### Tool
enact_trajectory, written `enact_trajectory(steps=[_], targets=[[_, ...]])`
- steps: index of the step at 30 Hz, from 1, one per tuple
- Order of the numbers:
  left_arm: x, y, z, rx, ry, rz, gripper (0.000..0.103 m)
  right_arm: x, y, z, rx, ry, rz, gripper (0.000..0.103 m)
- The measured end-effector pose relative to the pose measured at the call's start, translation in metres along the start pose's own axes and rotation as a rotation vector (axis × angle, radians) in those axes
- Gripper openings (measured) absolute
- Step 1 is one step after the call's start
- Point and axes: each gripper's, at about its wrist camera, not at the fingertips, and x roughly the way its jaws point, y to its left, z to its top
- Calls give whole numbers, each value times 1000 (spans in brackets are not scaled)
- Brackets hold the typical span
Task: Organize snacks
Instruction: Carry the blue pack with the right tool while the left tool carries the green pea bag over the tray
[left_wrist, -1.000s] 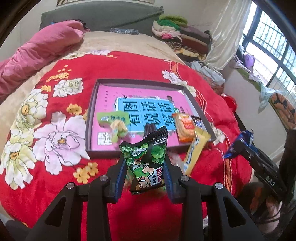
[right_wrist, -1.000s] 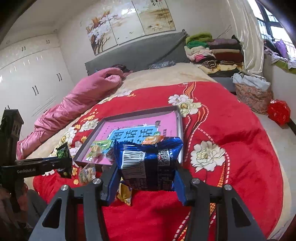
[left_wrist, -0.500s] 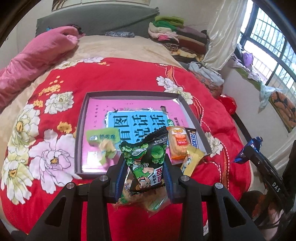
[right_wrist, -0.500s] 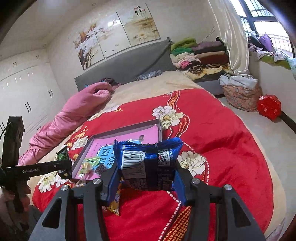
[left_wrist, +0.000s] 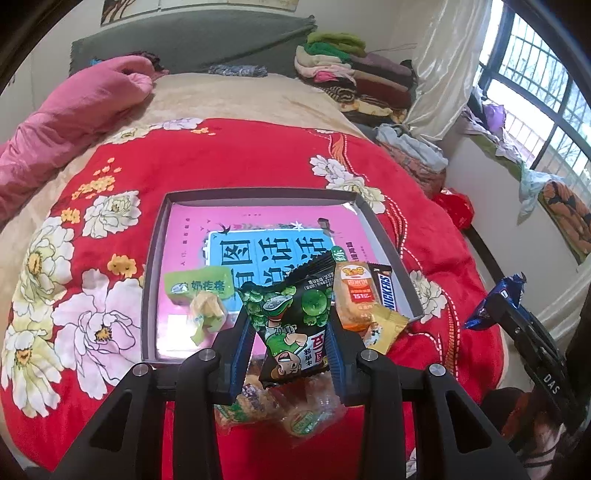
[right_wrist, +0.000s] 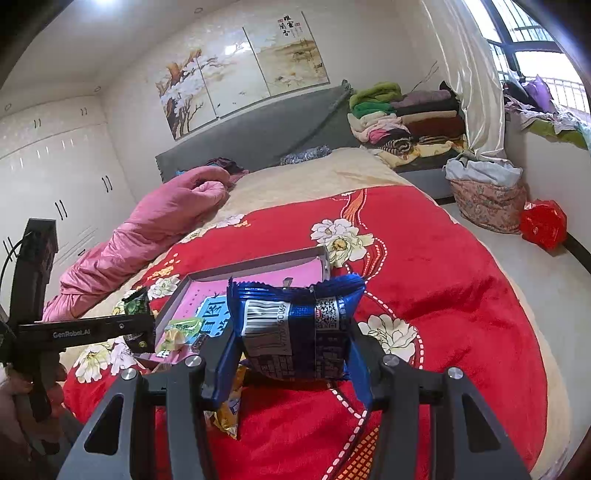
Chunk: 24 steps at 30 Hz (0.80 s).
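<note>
My left gripper (left_wrist: 290, 339) is shut on a black and green pea snack packet (left_wrist: 295, 317), held upright above the near edge of a grey tray (left_wrist: 151, 266) lined in pink. Inside the tray lie a green candy wrapper (left_wrist: 199, 291), an orange packet (left_wrist: 356, 299) and a Snickers bar (left_wrist: 388, 291). A yellow packet (left_wrist: 384, 328) leans over the tray's near rim. Clear wrapped snacks (left_wrist: 280, 406) lie on the blanket under my fingers. My right gripper (right_wrist: 295, 343) is shut on a blue foil packet (right_wrist: 295, 328), barcode side up, beside the tray (right_wrist: 258, 264).
The tray rests on a red flowered blanket (left_wrist: 229, 158) covering a bed. A pink quilt (left_wrist: 74, 114) lies at the far left. Folded clothes (left_wrist: 351, 74) are stacked at the head, right. Beyond the bed's right side are a red bag (right_wrist: 543, 223) and a cloth bundle (right_wrist: 487, 199).
Both grippers have drawn back toward me and slightly up, each keeping its packet. The tray now looks farther away, and the clear wrapped snacks have come into view under the left fingers.
</note>
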Motion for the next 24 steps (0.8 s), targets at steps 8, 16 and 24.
enact_trajectory(steps=[8,16,24], targets=[[5,9,-1,-9,-2,27,38,13,0,3,6,13,36,51],[20,16,1,-28,24,39,38,24,4,4,-20,31,43,51],[23,17,2,-22,21,47,38,32,-2,7,-4,40,57,51]])
